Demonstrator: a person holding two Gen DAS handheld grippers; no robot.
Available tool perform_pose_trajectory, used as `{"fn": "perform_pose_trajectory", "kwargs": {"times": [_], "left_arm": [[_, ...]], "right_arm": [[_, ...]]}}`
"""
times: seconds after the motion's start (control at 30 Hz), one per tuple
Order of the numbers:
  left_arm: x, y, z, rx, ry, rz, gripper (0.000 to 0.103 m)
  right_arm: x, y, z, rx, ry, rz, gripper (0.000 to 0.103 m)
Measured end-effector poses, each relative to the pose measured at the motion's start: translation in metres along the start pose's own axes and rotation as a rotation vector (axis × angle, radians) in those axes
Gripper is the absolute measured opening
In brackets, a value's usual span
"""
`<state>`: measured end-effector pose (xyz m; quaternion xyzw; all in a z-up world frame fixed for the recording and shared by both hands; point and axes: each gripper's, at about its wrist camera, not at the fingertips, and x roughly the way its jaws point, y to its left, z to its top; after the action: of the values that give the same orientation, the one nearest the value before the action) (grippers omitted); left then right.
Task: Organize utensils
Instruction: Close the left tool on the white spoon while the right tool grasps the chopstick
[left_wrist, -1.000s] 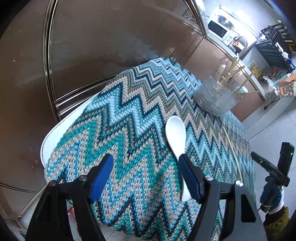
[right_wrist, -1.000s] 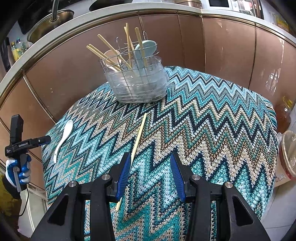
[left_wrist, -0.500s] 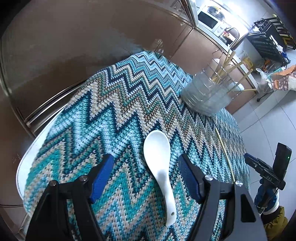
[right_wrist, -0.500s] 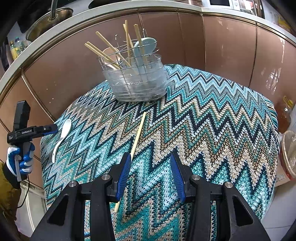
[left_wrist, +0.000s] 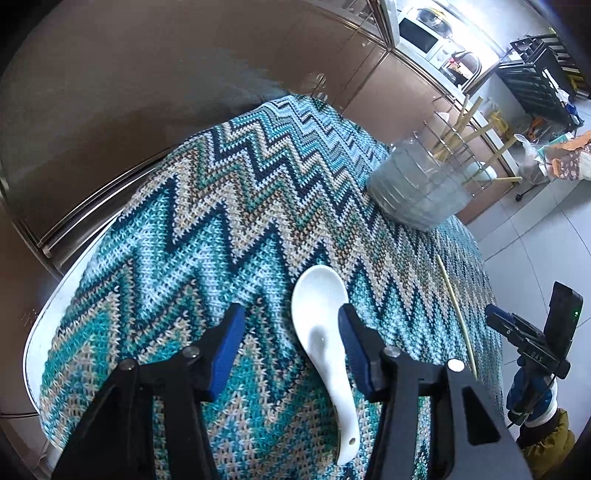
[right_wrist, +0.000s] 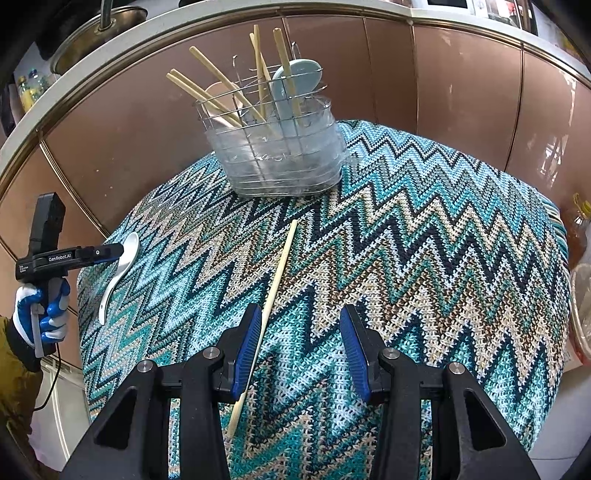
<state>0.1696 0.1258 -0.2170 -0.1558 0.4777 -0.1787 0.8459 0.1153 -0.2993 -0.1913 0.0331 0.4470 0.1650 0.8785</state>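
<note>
- Left gripper (left_wrist: 291, 339) spread open over the white spoon (left_wrist: 321, 339), right pad beside the bowl, nothing clamped.
- Spoon flat on the zigzag cloth (left_wrist: 221, 206), near the left edge, handle toward the near side.
- Right gripper (right_wrist: 299, 349) open too, left pad just beside the loose chopstick (right_wrist: 279, 269), not pinching it.
- Wire holder (right_wrist: 277, 147) at the far side, already stocked with chopsticks and spoons.

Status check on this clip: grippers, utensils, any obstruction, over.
Left gripper open, jaws straddling the white spoon on the cloth. Right gripper open over the loose chopstick, not gripping. Utensil holder upright. Nothing in the way.
</note>
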Motion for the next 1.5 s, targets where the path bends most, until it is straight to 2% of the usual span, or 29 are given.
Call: {"fn": "perform_pose_trajectory", "kwargs": {"times": [0.13,0.4,0.83,0.97,1.1,1.3,1.33,1.5], "left_arm": [[0.001,-0.002,0.001,0.006,0.006,0.022,0.044],[0.006,-0.005,0.002,0.019,0.023,0.089,0.024],[0.009,-0.011,0.004,0.033,0.038,0.143,0.013],[0.01,-0.013,0.005,0.038,0.042,0.153,0.012],[0.011,-0.013,0.005,0.041,0.045,0.156,0.012],[0.012,-0.015,0.006,0.046,0.052,0.161,0.012],[0.012,-0.015,0.006,0.046,0.052,0.161,0.012],[0.013,-0.014,0.007,0.05,0.061,0.157,0.012]], "right_arm": [[0.003,-0.001,0.001,-0.001,0.001,0.001,0.044],[0.004,-0.001,0.002,-0.009,0.001,0.006,0.044],[0.002,-0.004,0.002,-0.012,0.002,0.006,0.044],[0.004,-0.006,0.006,-0.014,0.012,0.033,0.044],[0.011,-0.008,0.017,0.001,0.022,0.095,0.044],[0.038,-0.009,0.042,0.004,0.097,0.153,0.043],[0.043,-0.006,0.045,-0.007,0.114,0.154,0.039],[0.065,0.01,0.061,-0.08,0.198,0.116,0.033]]}}
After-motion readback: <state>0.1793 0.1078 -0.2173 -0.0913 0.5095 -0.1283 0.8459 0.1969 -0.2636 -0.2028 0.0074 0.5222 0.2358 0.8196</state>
